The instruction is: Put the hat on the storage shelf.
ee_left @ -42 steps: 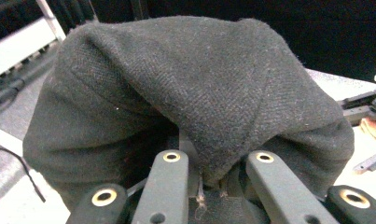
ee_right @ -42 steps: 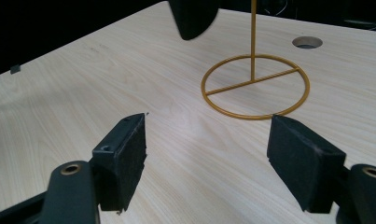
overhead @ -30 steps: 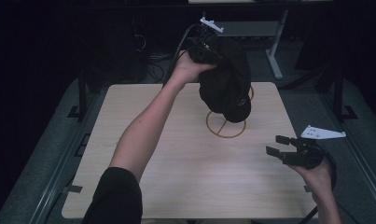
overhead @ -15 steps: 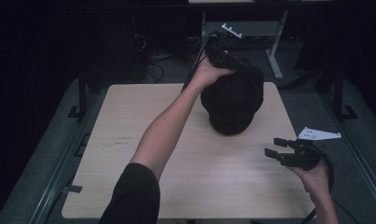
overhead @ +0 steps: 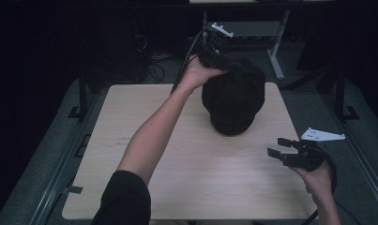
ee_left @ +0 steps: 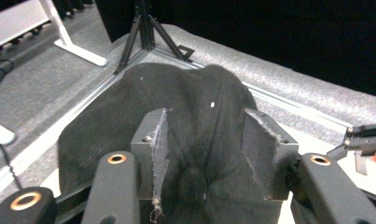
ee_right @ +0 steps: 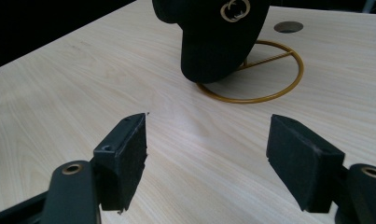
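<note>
Beyond cap (overhead: 233, 101), bare table edge (overhead: 297, 140).

Your left arm reaches diagonally from the bottom centre of the high view to the upper middle, where your left gripper (overhead: 219, 58) points down to the right; its jaws have just been opening, pads apart. Your right gripper (overhead: 283, 150) hovers at lower right, level, jaws parted, pointing left.
</note>
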`<state>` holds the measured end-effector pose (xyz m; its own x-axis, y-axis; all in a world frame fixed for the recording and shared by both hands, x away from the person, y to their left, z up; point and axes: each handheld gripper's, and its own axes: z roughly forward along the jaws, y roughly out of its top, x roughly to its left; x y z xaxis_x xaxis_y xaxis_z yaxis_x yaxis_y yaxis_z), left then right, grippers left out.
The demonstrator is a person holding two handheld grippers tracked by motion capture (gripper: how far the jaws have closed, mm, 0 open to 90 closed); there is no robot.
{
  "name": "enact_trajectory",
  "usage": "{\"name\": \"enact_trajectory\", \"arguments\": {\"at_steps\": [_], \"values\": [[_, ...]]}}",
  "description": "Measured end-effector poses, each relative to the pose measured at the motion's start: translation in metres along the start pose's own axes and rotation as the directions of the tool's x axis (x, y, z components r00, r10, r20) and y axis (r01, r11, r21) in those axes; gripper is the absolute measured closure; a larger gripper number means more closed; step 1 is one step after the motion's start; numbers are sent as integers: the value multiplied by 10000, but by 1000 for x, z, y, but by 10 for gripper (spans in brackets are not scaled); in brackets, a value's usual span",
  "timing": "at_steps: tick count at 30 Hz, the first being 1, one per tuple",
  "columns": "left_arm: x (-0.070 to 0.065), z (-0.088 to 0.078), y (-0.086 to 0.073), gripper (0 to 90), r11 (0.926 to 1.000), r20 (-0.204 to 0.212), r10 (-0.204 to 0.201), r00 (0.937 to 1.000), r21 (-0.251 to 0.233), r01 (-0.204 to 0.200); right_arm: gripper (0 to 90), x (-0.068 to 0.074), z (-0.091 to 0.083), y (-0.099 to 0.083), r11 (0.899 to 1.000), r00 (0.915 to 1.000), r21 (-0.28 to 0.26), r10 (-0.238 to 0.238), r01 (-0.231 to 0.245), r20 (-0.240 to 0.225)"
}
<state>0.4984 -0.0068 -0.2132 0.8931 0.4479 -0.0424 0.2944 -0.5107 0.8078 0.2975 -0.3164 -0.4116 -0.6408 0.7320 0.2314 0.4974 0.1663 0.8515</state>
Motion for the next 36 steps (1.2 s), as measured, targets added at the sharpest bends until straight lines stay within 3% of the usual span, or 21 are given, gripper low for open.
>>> {"name": "enact_trajectory", "arguments": {"at_steps": [18, 36], "values": [[-5, -47, -35, 422, 9994, -147, 50, 9999, -342, -55, 263, 11, 13, 0, 9990, 9997, 383, -225, 229, -100], [-7, -79, -94, 345, 9977, -540, -416, 9977, -559, 385, 255, 19, 21, 4, 9970, 9988, 634, -436, 450, -227]]}}
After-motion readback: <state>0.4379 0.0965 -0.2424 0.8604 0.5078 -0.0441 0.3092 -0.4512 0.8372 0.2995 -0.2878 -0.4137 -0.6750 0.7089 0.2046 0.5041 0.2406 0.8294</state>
